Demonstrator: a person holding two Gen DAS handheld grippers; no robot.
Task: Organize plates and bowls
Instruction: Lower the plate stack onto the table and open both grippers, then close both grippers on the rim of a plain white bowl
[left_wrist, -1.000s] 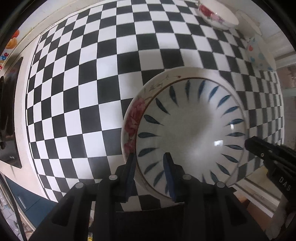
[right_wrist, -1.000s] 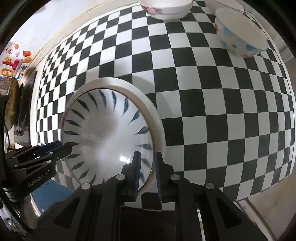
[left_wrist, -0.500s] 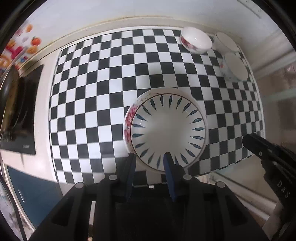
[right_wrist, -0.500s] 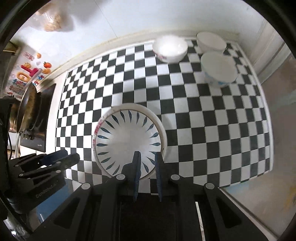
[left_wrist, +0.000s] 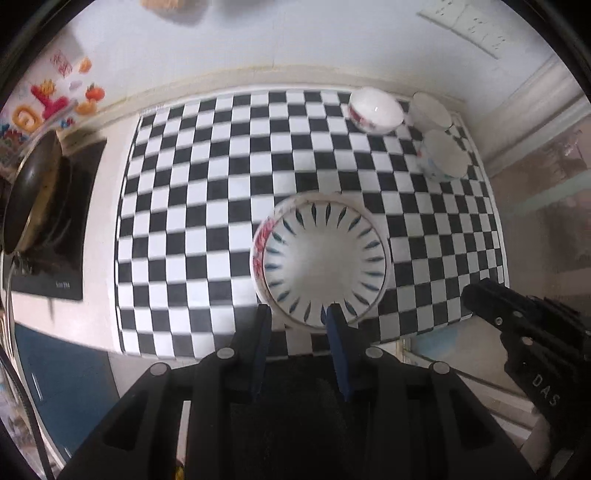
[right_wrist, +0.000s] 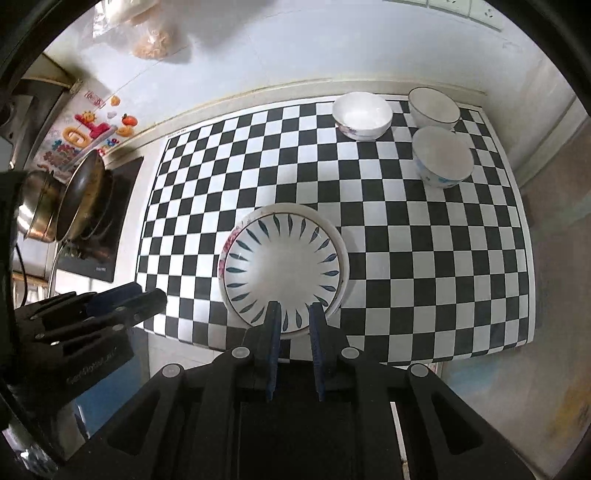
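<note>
While both grippers hang above the checkered mat, the stacked plates sit near its front edge; left gripper empty, slightly parted; right gripper just opened, empty.

the desk wears a black-and-white checkered cloth. at centre frame, the white plate has dark blue leaf strokes ringing its well, over a plate with pink-red flowers at its left edge. upper right, a white bowl with purple-pink flowers, a white bowl with a dark rim line, and a white bowl with blue blotches.
</note>
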